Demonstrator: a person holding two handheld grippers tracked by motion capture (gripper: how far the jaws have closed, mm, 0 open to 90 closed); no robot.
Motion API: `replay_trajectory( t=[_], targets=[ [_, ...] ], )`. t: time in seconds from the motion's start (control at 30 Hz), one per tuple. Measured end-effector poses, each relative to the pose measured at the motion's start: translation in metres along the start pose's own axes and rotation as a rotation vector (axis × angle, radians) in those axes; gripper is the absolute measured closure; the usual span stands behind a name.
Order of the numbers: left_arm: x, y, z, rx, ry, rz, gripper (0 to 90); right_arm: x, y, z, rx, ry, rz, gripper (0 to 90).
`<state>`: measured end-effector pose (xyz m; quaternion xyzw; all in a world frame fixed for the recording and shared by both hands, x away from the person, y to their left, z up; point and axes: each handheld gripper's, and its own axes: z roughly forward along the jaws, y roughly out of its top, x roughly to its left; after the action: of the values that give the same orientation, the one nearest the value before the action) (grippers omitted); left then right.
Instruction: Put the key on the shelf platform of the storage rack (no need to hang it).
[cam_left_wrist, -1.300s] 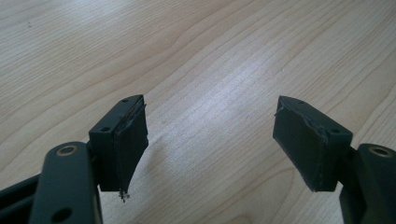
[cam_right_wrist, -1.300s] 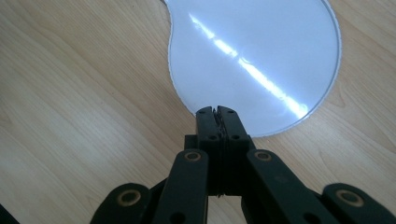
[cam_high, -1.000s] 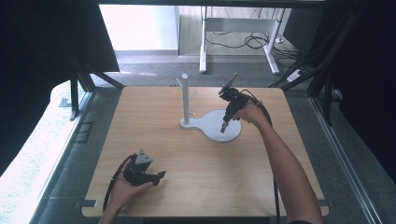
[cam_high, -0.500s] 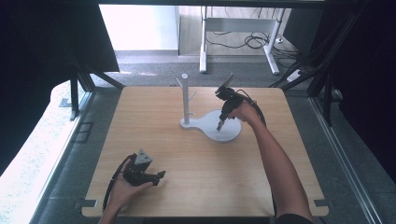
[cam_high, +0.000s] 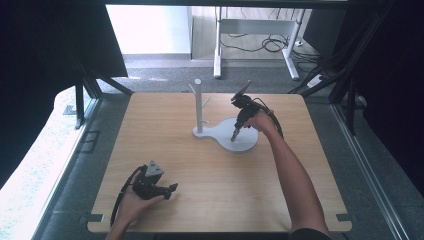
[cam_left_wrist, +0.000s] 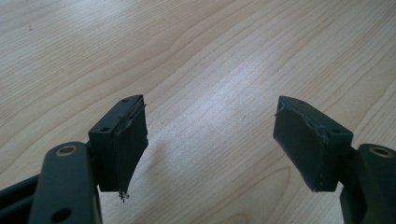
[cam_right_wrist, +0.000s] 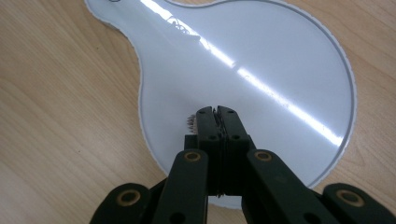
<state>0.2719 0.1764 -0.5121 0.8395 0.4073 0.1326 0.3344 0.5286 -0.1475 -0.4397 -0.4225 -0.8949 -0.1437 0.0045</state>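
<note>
A white stand with an upright post (cam_high: 199, 102) and short pegs rises from a white pear-shaped base plate (cam_high: 246, 142) near the middle of the wooden table (cam_high: 150, 130). My right gripper (cam_high: 234, 135) points down at the round part of the base plate (cam_right_wrist: 261, 56), its jaws pressed together with nothing between them (cam_right_wrist: 217, 112). My left gripper (cam_high: 170, 189) rests low at the table's front left, held in a hand. Its jaws stand wide apart over bare wood (cam_left_wrist: 210, 126), and nothing lies between them.
The table ends at a dark floor on all sides, with black frame struts (cam_high: 350, 95) at both back corners. A white desk frame (cam_high: 255, 35) and cables lie beyond the far edge. A bright white surface (cam_high: 30, 170) runs along the left.
My right gripper has drawn slightly back and up along the base plate, tilting more steeply downward. The left gripper has stayed where it was.
</note>
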Motion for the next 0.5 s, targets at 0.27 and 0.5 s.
replay_trajectory(
  t=[0.27, 0.5],
  targets=[
    [0.0, 0.0, -0.002, -0.001, 0.001, -0.001, 26.2, -0.004, 0.0, 0.015, 0.011, -0.009, 0.013, 89.9],
    [0.0, 0.0, 0.0, 0.005, 0.002, 0.001, 26.2, -0.01, -0.005, 0.024, 0.003, -0.026, 0.035, 89.5]
  ],
)
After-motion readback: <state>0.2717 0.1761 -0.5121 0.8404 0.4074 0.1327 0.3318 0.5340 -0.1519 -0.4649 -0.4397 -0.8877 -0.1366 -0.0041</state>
